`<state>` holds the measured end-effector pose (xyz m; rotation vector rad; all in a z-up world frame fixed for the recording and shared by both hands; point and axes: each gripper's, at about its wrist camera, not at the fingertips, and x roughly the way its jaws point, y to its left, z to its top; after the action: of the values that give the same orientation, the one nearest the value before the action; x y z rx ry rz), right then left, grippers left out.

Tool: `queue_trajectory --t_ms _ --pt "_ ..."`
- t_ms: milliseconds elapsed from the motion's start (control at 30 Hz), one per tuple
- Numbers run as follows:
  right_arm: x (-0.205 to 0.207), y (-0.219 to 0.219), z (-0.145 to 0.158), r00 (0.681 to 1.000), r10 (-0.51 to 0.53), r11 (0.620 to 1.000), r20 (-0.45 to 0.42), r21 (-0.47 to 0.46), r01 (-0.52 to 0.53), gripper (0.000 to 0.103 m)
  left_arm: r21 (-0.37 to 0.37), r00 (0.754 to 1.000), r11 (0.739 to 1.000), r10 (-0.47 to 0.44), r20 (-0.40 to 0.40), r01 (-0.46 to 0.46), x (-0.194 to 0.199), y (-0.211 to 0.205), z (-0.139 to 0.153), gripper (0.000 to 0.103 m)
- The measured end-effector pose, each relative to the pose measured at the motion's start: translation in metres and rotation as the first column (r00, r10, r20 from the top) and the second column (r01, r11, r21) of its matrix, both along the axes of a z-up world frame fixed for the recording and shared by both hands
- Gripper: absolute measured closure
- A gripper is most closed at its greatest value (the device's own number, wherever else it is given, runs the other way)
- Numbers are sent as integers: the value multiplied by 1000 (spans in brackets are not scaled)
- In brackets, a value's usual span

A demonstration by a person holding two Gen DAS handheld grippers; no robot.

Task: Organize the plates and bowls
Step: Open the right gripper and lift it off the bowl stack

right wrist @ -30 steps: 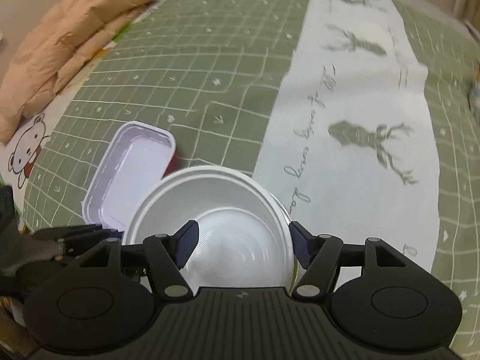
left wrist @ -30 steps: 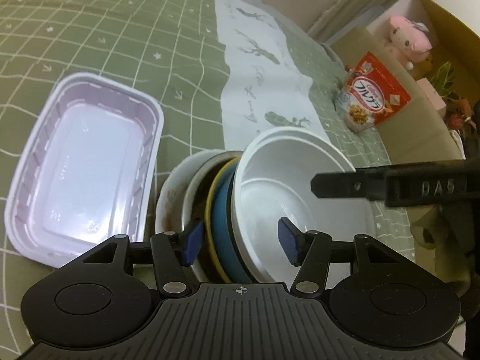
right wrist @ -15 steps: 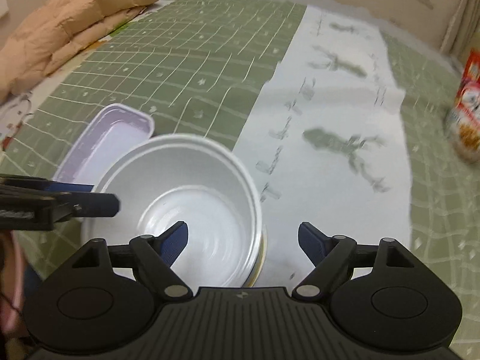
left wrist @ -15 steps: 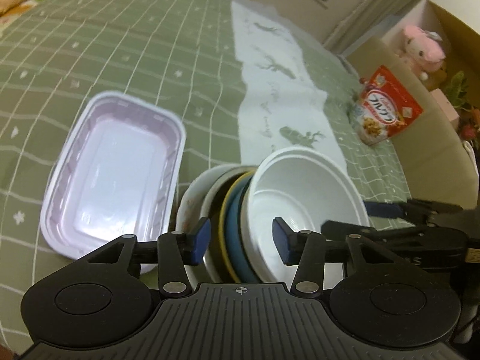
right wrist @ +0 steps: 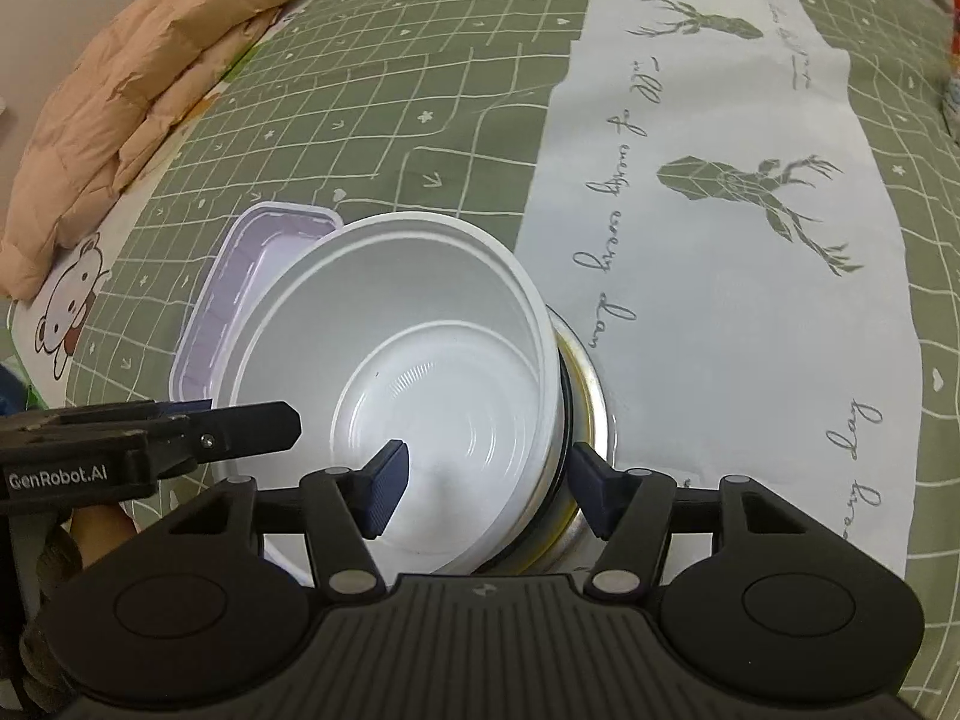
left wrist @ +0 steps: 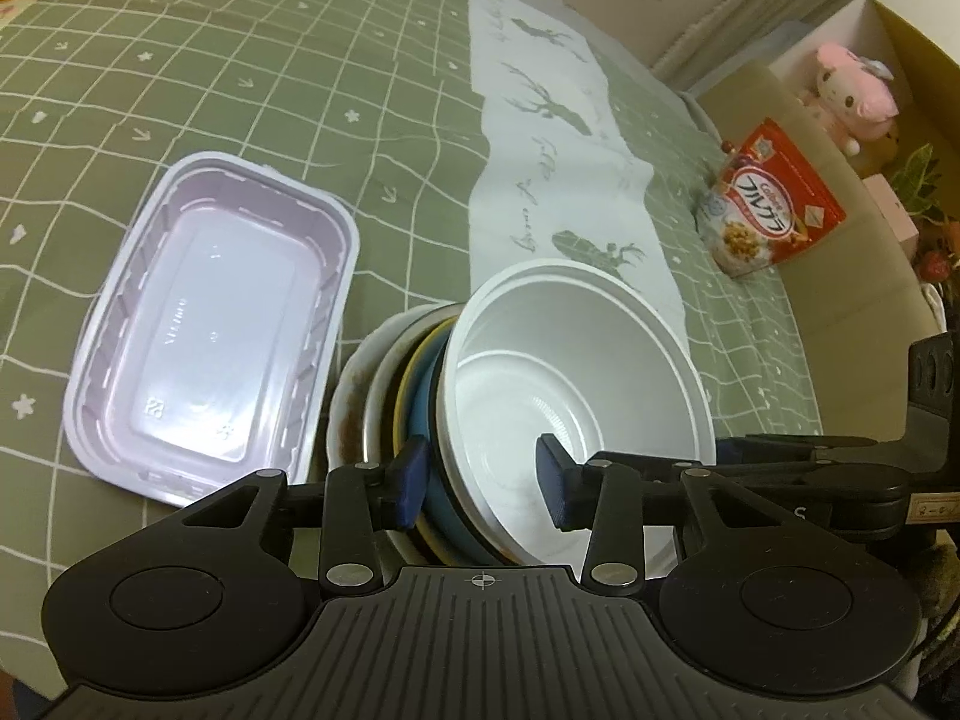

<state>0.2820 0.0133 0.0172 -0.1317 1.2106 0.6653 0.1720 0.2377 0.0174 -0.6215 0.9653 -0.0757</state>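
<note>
A white plastic bowl [left wrist: 576, 372] sits on top of a stack of a blue bowl [left wrist: 420, 420], a yellow-rimmed dish and a white plate [left wrist: 351, 402] on the green checked cloth. My left gripper [left wrist: 483, 480] is open, its fingers straddling the near-left rim of the white bowl and blue bowl. My right gripper [right wrist: 480, 489] is open, its fingers straddling the right rim of the white bowl [right wrist: 408, 360]. A metal-rimmed dish [right wrist: 591, 396] shows under it. Neither gripper visibly clamps the rim.
A lilac rectangular plastic tray [left wrist: 210, 312] lies left of the stack, also seen in the right wrist view [right wrist: 240, 282]. A cereal bag [left wrist: 768, 204] and a pink plush toy [left wrist: 852, 90] are far right. A folded tan quilt [right wrist: 132, 84] lies far left.
Both grippers moved in over the white bowl's rim from opposite sides and their jaws narrowed. The right gripper swung back leftward over the bowl. The stack stayed put.
</note>
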Motion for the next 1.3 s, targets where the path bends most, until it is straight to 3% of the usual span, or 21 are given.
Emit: queue_trajectory --t_ms 200,367,600,900,1200,1300 --pt "2 -9 10 998 -5 1000 62 13 4 43 -18 998 1000 -7 66 8 -3 2 19 63" --pt "0 -9 8 999 3 1000 52 18 -4 43 -17 994 999 -25 104 27 -3 -4 32 62" --pt "-2 -6 15 998 12 999 58 51 -15 42 14 997 1000 26 66 -27 -3 5 23 62" --pt "-7 -6 16 998 35 997 46 68 -38 42 5 999 1000 11 48 -11 0 2 14 63" --pt "-5 -8 27 992 16 1000 127 7 -17 42 18 995 1000 21 101 -23 -17 20 25 64" --pt "-3 -7 41 980 -5 1000 199 -27 11 42 40 988 996 76 138 -82 -31 42 29 64"
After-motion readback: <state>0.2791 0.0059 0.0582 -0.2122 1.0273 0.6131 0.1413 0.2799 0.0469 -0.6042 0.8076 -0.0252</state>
